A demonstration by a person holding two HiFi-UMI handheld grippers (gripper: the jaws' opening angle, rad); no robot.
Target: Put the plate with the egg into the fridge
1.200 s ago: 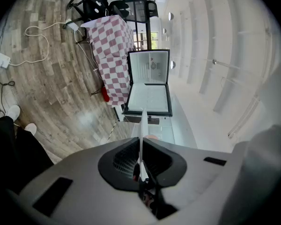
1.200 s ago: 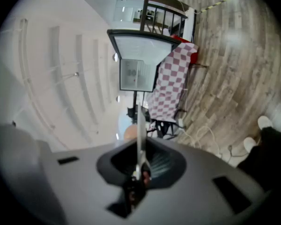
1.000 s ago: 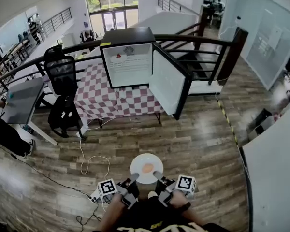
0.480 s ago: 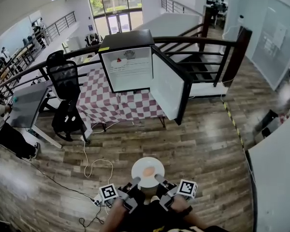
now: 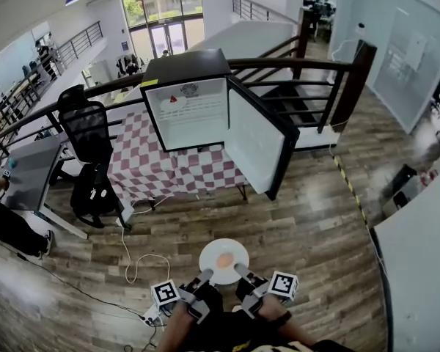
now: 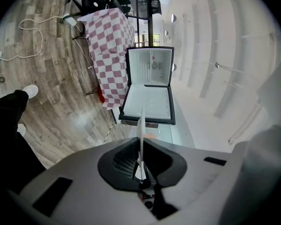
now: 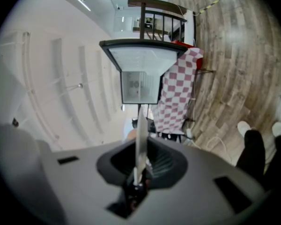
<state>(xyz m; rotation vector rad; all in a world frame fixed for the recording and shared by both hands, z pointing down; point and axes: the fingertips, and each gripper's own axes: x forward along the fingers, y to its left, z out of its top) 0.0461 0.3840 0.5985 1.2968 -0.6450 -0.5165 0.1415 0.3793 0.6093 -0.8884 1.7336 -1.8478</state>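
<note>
**Plate and egg held out over the floor, fridge open ahead**

Looking down in the head view, the white round plate [image 5: 211, 254] sits level in front of the person, with the egg [image 5: 224, 258] an orange spot at its middle. It is out over the floor and well apart from the small black fridge [image 5: 185, 64]. The left gripper [image 5: 204, 276] has the near-left rim and the right gripper [image 5: 240, 270] the near-right rim. Only this view shows both at once.

The two gripper views show the hold plainly. Each looks along the plate edge-on, a thin white line pinched between that gripper's dark fingers, with a sliver of egg past the rim. They also catch the person's white shoes [image 7: 246, 127] on the boards.

The fridge stands on a table draped in a red-and-white checked cloth [image 5: 161, 169]. Its white-lined door [image 5: 252, 139] is swung wide to the right. The floor is brown wood planking [image 5: 308, 218], and a white cable [image 5: 134, 254] loops across it. A black office chair [image 5: 88, 127] sits left of the table, and a dark railing [image 5: 293, 63] runs behind
</note>
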